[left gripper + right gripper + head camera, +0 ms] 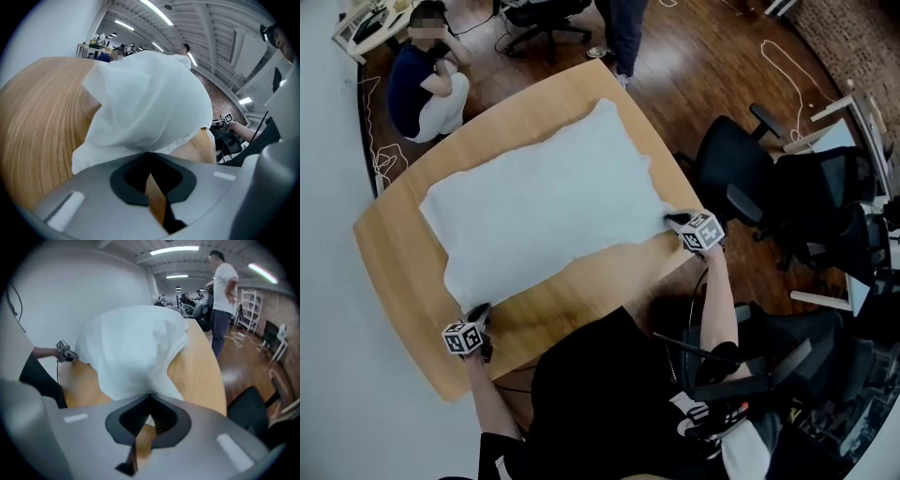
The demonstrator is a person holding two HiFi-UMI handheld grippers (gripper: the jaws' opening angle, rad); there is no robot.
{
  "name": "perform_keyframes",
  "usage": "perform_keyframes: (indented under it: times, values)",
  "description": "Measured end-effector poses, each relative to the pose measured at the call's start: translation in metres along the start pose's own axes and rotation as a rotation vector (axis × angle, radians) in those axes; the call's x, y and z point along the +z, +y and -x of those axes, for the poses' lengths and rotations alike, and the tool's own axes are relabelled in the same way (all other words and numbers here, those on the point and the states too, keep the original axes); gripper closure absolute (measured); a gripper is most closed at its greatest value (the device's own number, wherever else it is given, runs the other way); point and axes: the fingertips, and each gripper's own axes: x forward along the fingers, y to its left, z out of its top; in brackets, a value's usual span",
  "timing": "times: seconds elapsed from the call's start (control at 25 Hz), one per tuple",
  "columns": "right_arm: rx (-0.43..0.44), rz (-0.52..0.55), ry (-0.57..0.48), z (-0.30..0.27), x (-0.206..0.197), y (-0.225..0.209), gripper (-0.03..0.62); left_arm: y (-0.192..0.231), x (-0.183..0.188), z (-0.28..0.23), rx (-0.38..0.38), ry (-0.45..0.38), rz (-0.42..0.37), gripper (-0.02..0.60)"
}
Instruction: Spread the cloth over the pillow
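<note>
A white cloth (544, 202) lies spread on the wooden table (403, 253) and bulges over what it covers; the pillow itself is hidden under it. My left gripper (478, 311) sits at the cloth's near-left corner, jaws shut, and in the left gripper view the cloth's (150, 103) edge runs into the closed tips (150, 153). My right gripper (673, 221) is at the near-right corner. It is shut too, and in the right gripper view the cloth's (133, 348) corner is pinched at its tips (150, 395).
A person crouches beyond the table's far-left corner (427, 80) and another stands at its far end (623, 28). Black office chairs (741, 169) crowd the right side. A white cable (787, 66) lies on the dark floor.
</note>
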Motion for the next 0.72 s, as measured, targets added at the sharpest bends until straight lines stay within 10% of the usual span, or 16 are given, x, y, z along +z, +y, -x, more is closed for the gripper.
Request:
perform_keyframes:
  times: [0.12,0.28,0.52,0.72]
  values:
    - [-0.028,0.140,-0.014,0.038,0.035,0.050,0.591,0.001,0.001,0.000,-0.006,0.013,-0.033,0.578]
    - [0.152,0.103,-0.067,0.003,0.051,0.097,0.591,-0.001,-0.002,-0.001,-0.020,0.020,-0.062,0.578]
    - [-0.193,-0.005,0.242,-0.007,-0.053,0.027,0.591,0.007,-0.004,0.008,-0.034,-0.016,-0.068,0.578]
    - [-0.121,-0.023,-0.119,0.052,-0.017,0.089,0.591,-0.004,-0.005,0.039,-0.067,-0.226,0.015,0.578]
